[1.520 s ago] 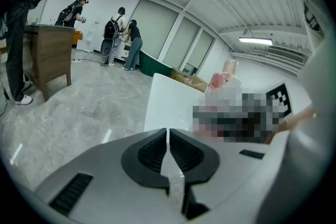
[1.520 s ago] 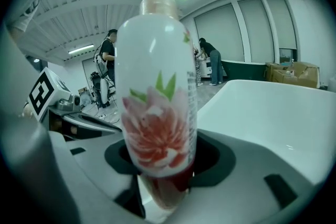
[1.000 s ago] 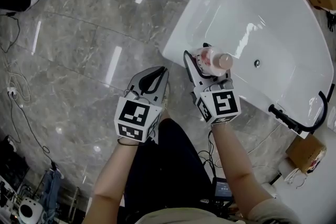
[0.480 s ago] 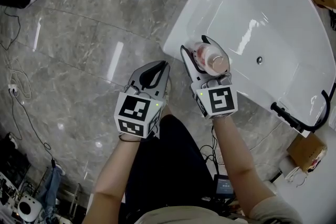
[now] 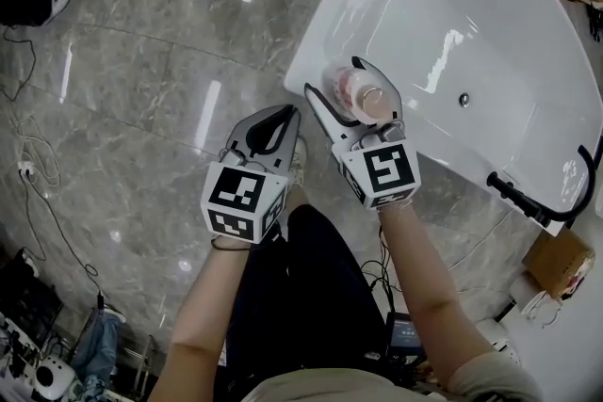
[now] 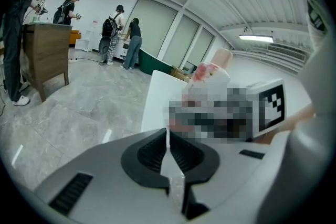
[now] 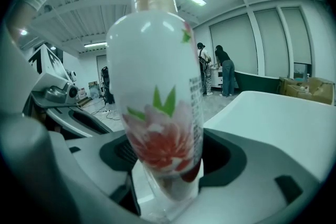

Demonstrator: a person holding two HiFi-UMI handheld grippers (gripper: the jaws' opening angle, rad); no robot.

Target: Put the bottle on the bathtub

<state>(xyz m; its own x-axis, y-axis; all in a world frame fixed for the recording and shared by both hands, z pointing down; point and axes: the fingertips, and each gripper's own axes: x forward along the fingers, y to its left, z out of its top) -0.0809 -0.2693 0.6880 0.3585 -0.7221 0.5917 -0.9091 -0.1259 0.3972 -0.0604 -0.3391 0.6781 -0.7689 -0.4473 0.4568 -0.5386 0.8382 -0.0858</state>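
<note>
Holding your left gripper (image 5: 289,114) over the grey stone floor (image 5: 141,61), you keep it just beside the bathtub's (image 5: 490,61) near corner. Its fingers (image 6: 152,152) are pressed together with nothing between them. Your left gripper view shows them (image 6: 168,136) meeting in one thin line. Far behind, that view shows a brown wooden cabinet (image 6: 44,52) and some people (image 6: 113,34) standing on the floor.

Next comes your right gripper (image 5: 334,78), close to the left one. Its fingers (image 7: 113,157) squeeze the bottle (image 5: 358,92) from both sides, low down on its body. The bottle stands upright. It is white with a red and pink flower, green leaves and a tan cap on top, as your right gripper view shows (image 7: 160,92). From above, the bottle sits over the rim at the bathtub's near corner. You cannot tell if its bottom touches the rim.

The white bathtub spreads out to the right, with a small drain hole (image 5: 463,99) inside. A black tap (image 5: 528,207) sits on its right end. A brown cardboard box (image 5: 556,264) lies on the floor near that end.
</note>
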